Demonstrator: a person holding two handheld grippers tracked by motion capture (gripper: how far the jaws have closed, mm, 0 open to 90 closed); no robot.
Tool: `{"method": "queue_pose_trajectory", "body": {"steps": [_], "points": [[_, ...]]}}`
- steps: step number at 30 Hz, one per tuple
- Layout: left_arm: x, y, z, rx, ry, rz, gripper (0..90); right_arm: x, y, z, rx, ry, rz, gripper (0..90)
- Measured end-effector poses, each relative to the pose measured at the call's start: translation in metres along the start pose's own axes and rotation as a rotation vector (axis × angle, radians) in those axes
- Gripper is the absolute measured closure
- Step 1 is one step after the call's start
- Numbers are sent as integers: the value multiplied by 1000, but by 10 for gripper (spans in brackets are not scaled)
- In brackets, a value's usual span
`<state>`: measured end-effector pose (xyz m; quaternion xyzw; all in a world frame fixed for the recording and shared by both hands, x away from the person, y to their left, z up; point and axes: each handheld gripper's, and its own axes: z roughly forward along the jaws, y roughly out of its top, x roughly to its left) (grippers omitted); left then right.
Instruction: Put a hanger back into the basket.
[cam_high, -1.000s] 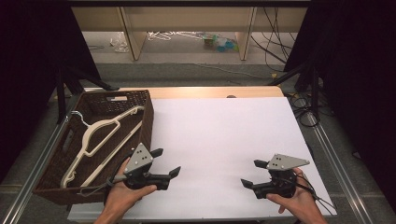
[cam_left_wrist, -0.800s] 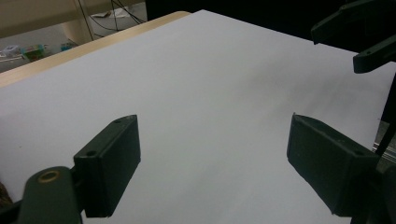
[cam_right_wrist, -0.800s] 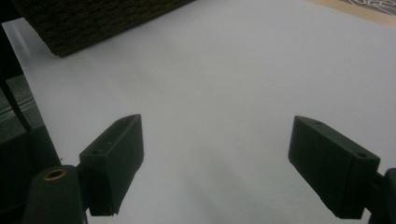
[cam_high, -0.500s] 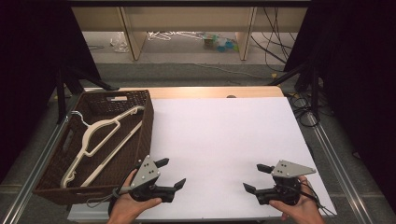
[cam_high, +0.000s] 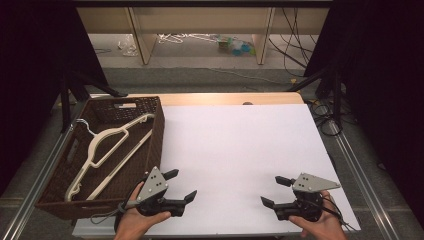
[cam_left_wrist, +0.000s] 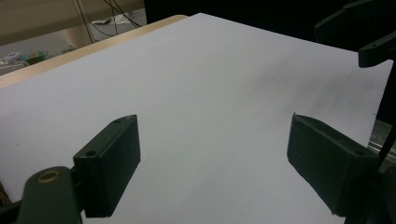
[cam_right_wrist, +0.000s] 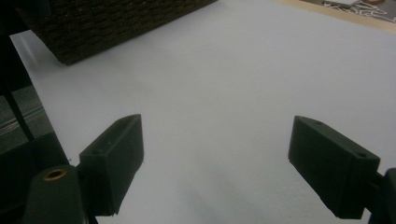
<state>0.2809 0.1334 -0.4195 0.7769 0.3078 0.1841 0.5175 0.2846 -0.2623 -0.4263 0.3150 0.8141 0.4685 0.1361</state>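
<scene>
Hangers (cam_high: 107, 150), cream-coloured, lay in the brown wicker basket (cam_high: 159, 135) at the table's left in the high view, just beside the left gripper (cam_high: 181, 186), which hovered at the near edge of the white sheet (cam_high: 240, 145) with jaws spread wide and empty, while the right gripper (cam_high: 272, 191), equally open and holding nothing, sat well apart from the basket at the near right. Left gripper view showed both black jaws wide over bare white sheet (cam_left_wrist: 201, 93), the other gripper's jaws at the upper right. Right gripper view showed its jaws wide over the sheet (cam_right_wrist: 243, 79), with the basket (cam_right_wrist: 116, 23) beyond at the upper left.
</scene>
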Motion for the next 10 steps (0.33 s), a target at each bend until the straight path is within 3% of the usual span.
{"method": "queue_pose_trajectory", "body": {"steps": [10], "points": [[-2, -1, 1, 2, -2, 0, 174, 0, 0, 0, 1, -3, 1, 191]]}}
